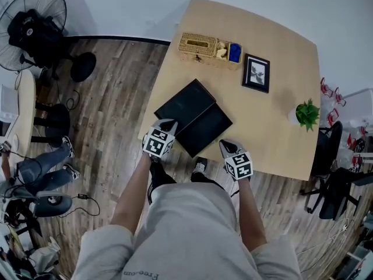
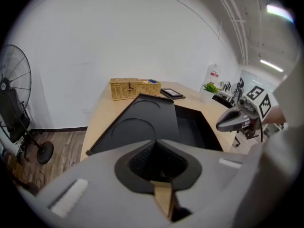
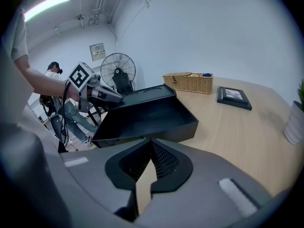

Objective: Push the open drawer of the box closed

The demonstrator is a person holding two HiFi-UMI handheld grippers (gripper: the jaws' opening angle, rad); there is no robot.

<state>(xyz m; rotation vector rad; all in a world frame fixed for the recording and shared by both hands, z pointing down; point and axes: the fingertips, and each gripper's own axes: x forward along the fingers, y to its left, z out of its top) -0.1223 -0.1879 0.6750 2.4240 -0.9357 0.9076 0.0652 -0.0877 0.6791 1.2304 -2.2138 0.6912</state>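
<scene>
A flat black box [image 1: 185, 102] lies at the near edge of the wooden table [image 1: 274, 133]. Its drawer [image 1: 205, 129] is pulled out toward the near right and holds nothing. My left gripper [image 1: 166, 124] is shut and empty, hovering at the box's near left corner. In the left gripper view the box top [image 2: 137, 122] spreads just beyond the shut left gripper [image 2: 155, 142], with the drawer [image 2: 194, 127] to the right. My right gripper [image 1: 227, 146] is shut too, just off the drawer's near right corner. The right gripper view has the drawer's front wall [image 3: 156, 133] directly ahead of the right gripper [image 3: 151, 142].
A wicker basket [image 1: 207, 49] and a framed picture [image 1: 256, 73] sit at the table's far side. A small potted plant [image 1: 306, 114] stands at the right. A floor fan [image 1: 36, 23] and a seated person [image 1: 41, 171] are on the left, chairs [image 1: 335, 179] on the right.
</scene>
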